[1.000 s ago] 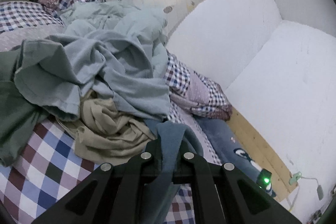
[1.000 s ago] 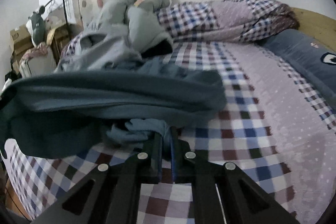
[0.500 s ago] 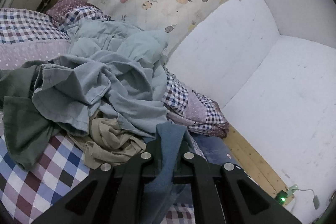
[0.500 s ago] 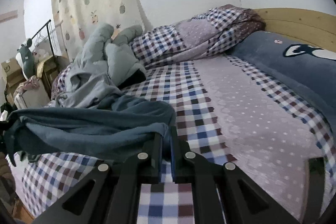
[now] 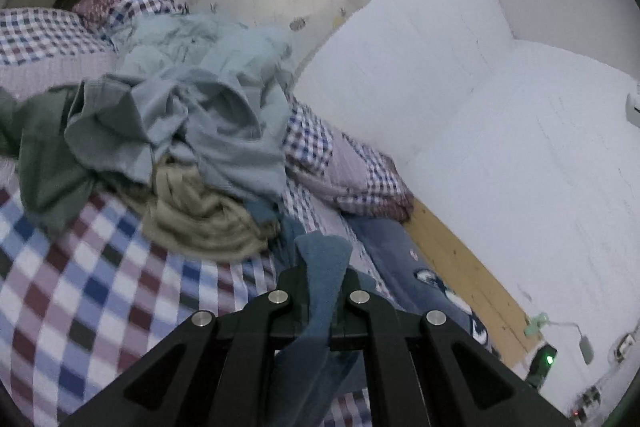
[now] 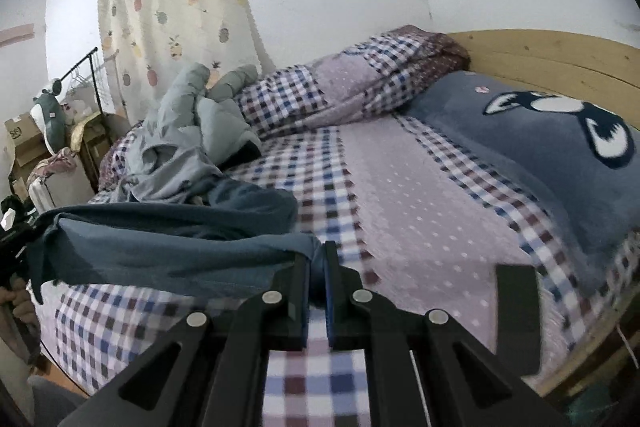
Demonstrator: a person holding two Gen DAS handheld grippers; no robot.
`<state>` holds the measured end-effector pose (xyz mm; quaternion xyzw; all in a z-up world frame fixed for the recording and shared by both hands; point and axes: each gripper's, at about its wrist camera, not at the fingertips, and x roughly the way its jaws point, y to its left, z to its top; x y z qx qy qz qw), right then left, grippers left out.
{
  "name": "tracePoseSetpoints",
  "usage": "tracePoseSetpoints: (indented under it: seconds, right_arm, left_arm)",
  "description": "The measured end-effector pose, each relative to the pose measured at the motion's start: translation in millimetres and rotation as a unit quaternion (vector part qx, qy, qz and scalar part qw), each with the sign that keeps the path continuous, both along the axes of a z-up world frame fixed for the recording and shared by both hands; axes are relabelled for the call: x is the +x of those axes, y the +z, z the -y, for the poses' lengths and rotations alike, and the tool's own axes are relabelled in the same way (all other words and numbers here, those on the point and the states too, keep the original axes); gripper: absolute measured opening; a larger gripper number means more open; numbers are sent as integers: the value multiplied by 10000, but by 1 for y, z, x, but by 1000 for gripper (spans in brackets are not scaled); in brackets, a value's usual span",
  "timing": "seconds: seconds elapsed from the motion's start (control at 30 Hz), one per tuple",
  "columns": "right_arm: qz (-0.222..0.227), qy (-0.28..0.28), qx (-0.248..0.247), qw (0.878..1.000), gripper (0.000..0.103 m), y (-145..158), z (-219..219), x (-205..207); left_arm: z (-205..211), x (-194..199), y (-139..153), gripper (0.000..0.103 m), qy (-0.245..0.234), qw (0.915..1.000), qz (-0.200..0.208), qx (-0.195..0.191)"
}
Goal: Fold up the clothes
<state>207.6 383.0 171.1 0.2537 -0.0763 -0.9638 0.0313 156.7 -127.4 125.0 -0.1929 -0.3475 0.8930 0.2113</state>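
Note:
A dark blue garment [image 6: 168, 247] hangs stretched in the air over the checked bed [image 6: 328, 171], held at both ends. My right gripper [image 6: 317, 259] is shut on its right edge. Its left end runs to my left gripper at the far left edge of the right wrist view, where a hand [image 6: 20, 303] shows. In the left wrist view my left gripper [image 5: 323, 273] is shut on a fold of the blue garment [image 5: 316, 315], which droops between the fingers. Beyond it lies a pile of loose clothes: light grey-blue [image 5: 192, 115], beige [image 5: 196, 215] and dark green [image 5: 44, 163].
A folded checked quilt [image 6: 344, 83] lies along the wall. A blue pillow [image 6: 540, 155] rests against the wooden headboard [image 6: 560, 55]. A clothes rack [image 6: 92, 67] and cardboard boxes [image 6: 24, 143] stand past the bed's far end. The sheet's polka-dot band [image 6: 420, 211] lies bare.
My right gripper has risen and swung right with the garment's edge, drawing the cloth out flatter between the two grippers. My left gripper has shifted sideways with its end of the cloth.

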Motion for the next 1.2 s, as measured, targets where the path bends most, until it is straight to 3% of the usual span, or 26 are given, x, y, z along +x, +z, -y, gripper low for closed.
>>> tracePoseSetpoints:
  seconds: [0.2,0.5,0.6,0.77,0.93,1.0,1.07,1.2]
  right_arm:
    - [434,30,65,9990,5,-9,-17,18]
    - [1007,227,355,9940,9,-26,-3,24]
    - [1082,116,292,9936,15,-28,-6,26]
    - [1270,-219,264,9913,16,-31,-17,31]
    - [1326,-387,175,9903,17,-31,-24,37]
    - [1326,-373,101,9904,21,-32,-23,37]
    - [1308,-343,6,9908,26,-33,-20,37]
    - [1283,-186,-151,9914,34,-36,-4,30]
  left_arm:
    - [-7,23,-26,1,-131,9984,538,-113]
    - [-7,25,-52,1,34,9924,1137,-474]
    - [-3,22,-63,1,153,9884,1434,-482]
    - [2,20,-71,4,201,9848,1666,-450]
    - [5,25,-72,24,329,9832,1732,-481]
    - [10,28,-72,42,422,9828,1745,-430]
    - [17,31,-73,51,548,9823,1752,-365]
    - [31,36,-75,55,721,9815,1755,-243]
